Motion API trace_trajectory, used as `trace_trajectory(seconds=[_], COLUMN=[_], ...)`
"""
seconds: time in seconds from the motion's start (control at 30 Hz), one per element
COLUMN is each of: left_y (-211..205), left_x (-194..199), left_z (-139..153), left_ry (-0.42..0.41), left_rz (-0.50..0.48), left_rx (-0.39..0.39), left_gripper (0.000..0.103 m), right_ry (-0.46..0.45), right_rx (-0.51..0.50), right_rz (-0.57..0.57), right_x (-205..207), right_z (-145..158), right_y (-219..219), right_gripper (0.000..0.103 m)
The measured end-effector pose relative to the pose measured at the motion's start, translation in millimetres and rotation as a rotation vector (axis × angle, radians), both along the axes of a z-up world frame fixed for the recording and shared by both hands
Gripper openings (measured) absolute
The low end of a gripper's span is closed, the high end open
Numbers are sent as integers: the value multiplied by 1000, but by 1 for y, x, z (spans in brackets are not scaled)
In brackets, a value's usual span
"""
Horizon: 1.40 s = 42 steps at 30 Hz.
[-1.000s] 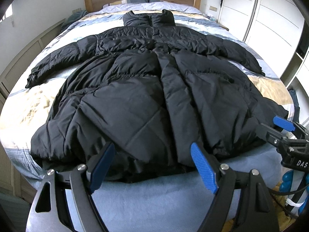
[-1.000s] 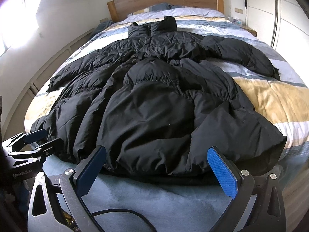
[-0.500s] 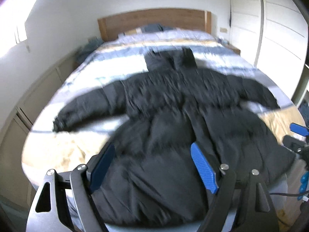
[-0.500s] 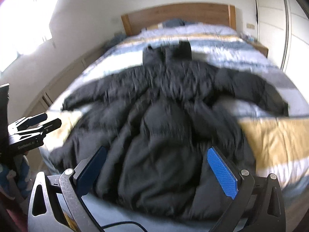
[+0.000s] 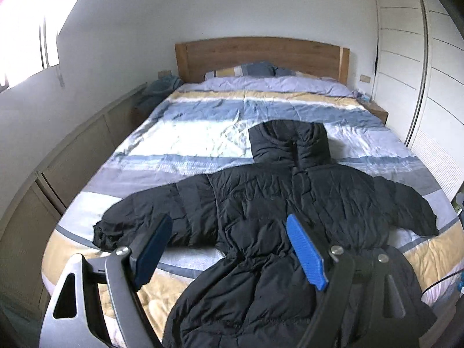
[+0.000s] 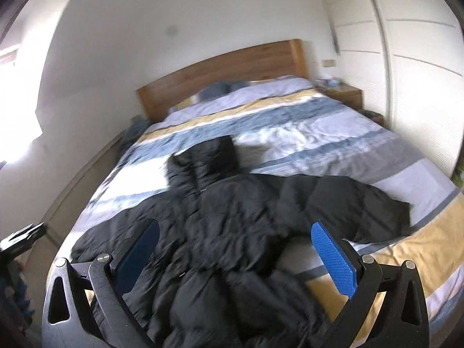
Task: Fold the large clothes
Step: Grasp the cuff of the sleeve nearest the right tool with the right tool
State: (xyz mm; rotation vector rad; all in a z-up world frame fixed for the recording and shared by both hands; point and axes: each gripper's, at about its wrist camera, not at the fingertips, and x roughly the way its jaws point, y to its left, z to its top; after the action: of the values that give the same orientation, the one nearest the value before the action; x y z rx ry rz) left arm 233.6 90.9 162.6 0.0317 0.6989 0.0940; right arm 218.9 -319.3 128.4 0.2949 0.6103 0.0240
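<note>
A long black puffer coat (image 5: pixel 275 211) lies spread face up on the striped bed, hood toward the headboard, sleeves out to both sides. It also shows in the right wrist view (image 6: pixel 232 217), blurred. My left gripper (image 5: pixel 229 249) is open and empty, held above the coat's waist. My right gripper (image 6: pixel 235 249) is open and empty, above the coat's lower body. The left gripper (image 6: pixel 23 236) shows at the left edge of the right wrist view.
The bed (image 5: pixel 203 133) has a striped blue, white and yellow cover and a wooden headboard (image 5: pixel 258 55). Low cabinets (image 5: pixel 72 156) run along the left wall. White wardrobe doors (image 5: pixel 429 72) stand on the right, with a bedside table (image 6: pixel 342 95) by the headboard.
Both grippers have risen and moved from the coat's hem at the foot of the bed to above it, now looking down on the chest and hood. Both stayed open.
</note>
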Motion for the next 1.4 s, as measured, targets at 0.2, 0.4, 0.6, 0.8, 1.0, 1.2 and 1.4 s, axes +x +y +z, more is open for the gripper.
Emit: trace_trajectory(seconds=[0.2,0.4,0.6,0.8,1.0,1.2,1.4], left_y=[-13,-24,-23,-15,-13,-13,-12], left_x=[33,52,64,68,70,68,63], left_z=[-51,-95,-122,-135,-141,-143,-140], left_ry=[113,204,264,295,314,322,309], left_rz=[-8,0,27,52,64,64,56], left_rx=[-48,-54,-40,-35,-22,-20,-24], left_gripper=[81,81,81,81,81,81,81], right_ry=[140,273,332,310,243,189,88], right_rx=[78,188,354,543,639,750,700], right_rz=[-149,-295,-402,-512,-559,-598,-554], right_x=[51,75,84,82,88,85,80], right_z=[-71,-153,-213,-249,-258,-265,-240], right_y=[-61,-122,-175,-223,-254,-276,-275], right_gripper=[103,103,103,103,96,57,14])
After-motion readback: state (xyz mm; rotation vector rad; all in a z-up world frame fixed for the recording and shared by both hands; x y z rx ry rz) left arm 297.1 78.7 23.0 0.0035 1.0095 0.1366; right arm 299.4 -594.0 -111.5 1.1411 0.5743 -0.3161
